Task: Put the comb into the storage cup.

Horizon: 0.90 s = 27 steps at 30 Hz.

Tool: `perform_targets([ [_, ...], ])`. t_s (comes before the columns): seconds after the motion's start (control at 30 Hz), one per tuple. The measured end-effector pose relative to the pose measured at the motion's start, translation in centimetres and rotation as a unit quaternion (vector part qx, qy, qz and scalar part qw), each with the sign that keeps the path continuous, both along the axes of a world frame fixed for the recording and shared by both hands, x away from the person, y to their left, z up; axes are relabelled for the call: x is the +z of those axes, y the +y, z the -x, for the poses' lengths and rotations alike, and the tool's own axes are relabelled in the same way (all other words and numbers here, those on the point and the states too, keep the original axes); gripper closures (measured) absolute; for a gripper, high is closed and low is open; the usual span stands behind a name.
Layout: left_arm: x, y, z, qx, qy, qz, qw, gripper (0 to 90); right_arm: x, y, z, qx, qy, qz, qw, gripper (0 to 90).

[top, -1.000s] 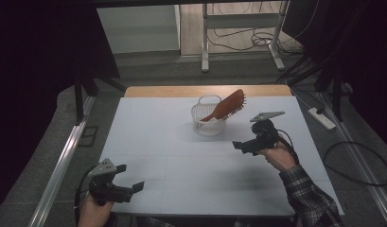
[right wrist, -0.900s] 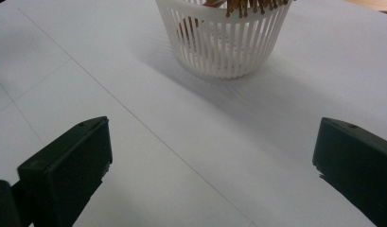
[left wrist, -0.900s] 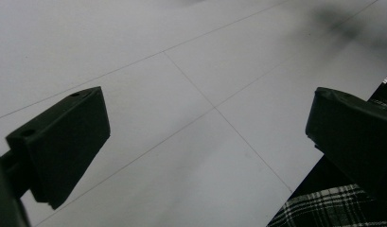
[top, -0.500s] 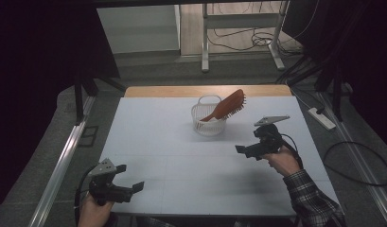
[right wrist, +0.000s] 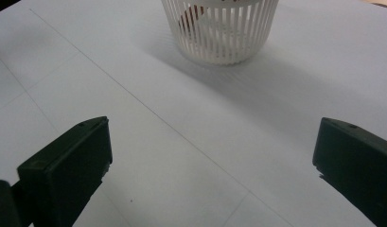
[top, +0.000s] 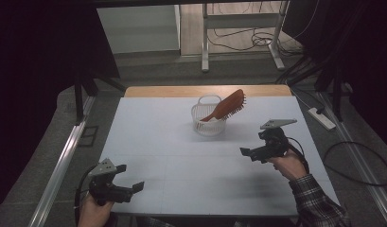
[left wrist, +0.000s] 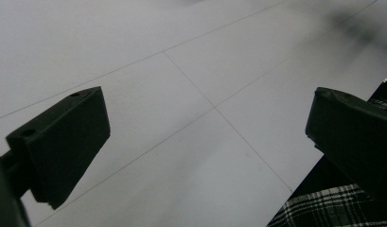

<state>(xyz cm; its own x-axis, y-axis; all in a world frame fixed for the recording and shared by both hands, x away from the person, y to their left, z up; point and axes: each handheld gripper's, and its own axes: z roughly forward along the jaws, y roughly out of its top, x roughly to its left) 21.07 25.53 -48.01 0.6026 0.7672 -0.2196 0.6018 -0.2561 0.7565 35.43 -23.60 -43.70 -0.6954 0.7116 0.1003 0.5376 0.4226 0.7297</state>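
Brush (top: 227,107) stands tilted in the white basket (top: 208,123), head over its rim. My right gripper (top: 248,152) is near the basket, jaws spread, empty. Left gripper (top: 132,185) well apart from it, jaws spread too.

A: Left tongs (left wrist: 207,142)?
B: Two black jaws spread wide, nothing between them.
A: Surface below?
B: White bench (left wrist: 181,61), crossed by thin seam lines.
A: Lower right corner?
B: Plaid sleeve (left wrist: 323,208), past the bench edge.
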Motion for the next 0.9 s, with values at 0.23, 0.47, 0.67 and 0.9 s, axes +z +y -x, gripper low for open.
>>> perform_targets([
  [0.23, 0.0, 0.1, 0.1, 0.003, -0.004, 0.001, 1.0, 0.1, 0.0, -0.5, 0.7, -0.002, -0.002, -0.001, 1.0, 0.0],
  [0.47, 0.1, 0.1, 0.1, 0.005, -0.006, -0.003, 1.0, 0.0, -0.1, -0.8, 1.3, 0.001, -0.004, 0.001, 1.0, 0.0],
  [0.67, 0.0, 0.1, 0.0, 0.004, -0.003, -0.002, 1.0, 0.1, 0.0, -1.1, 1.9, 0.001, -0.005, 0.001, 1.0, 0.0],
  [0.9, 0.0, 0.1, 0.0, 0.004, -0.003, -0.002, 1.0, 0.2, 0.1, -1.5, 2.4, 0.0, -0.004, -0.002, 1.0, 0.0],
])
